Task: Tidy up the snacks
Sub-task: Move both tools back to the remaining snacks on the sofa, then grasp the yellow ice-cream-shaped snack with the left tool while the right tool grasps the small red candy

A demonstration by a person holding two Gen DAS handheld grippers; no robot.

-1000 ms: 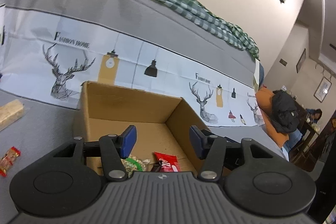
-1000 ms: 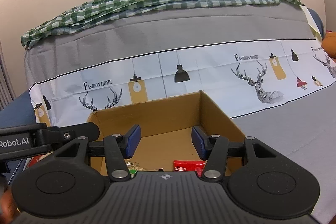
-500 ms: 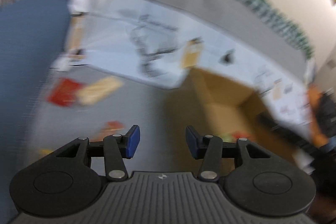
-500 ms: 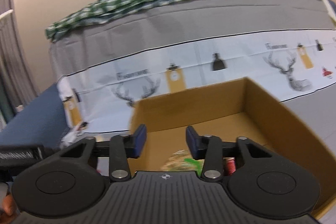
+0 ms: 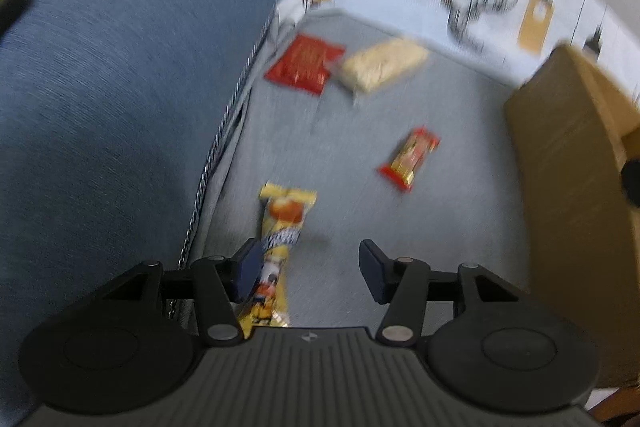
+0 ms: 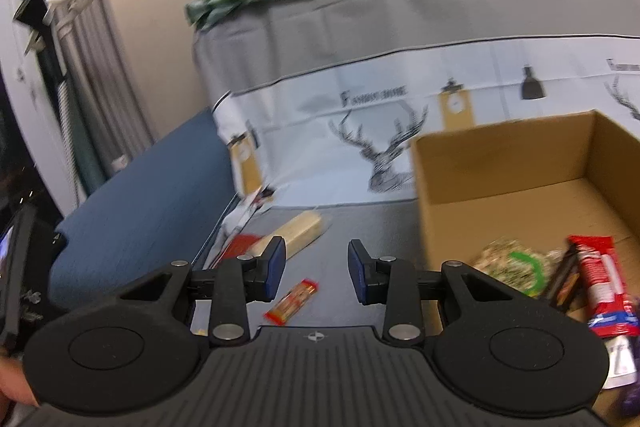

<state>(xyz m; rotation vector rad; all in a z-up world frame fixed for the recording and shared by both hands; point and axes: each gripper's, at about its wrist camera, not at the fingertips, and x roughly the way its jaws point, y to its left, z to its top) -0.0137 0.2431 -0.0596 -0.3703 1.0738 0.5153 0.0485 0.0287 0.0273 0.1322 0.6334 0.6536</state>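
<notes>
Jaws of the left gripper [image 5: 306, 273] are opening — a long yellow snack wrapper [image 5: 280, 239] lies between them, ungripped, on grey sofa fabric [image 5: 460, 187]. Right gripper [image 6: 316, 273] — closing, empty — hovers beside the brown cardboard box [image 6: 500, 163].

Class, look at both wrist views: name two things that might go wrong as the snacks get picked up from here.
1. The left gripper is opening with the yellow snack packet off-centre by one pad; a grasp may pinch only its edge.
2. The views are blurred, so aiming at the small red-gold bar may miss.
</notes>
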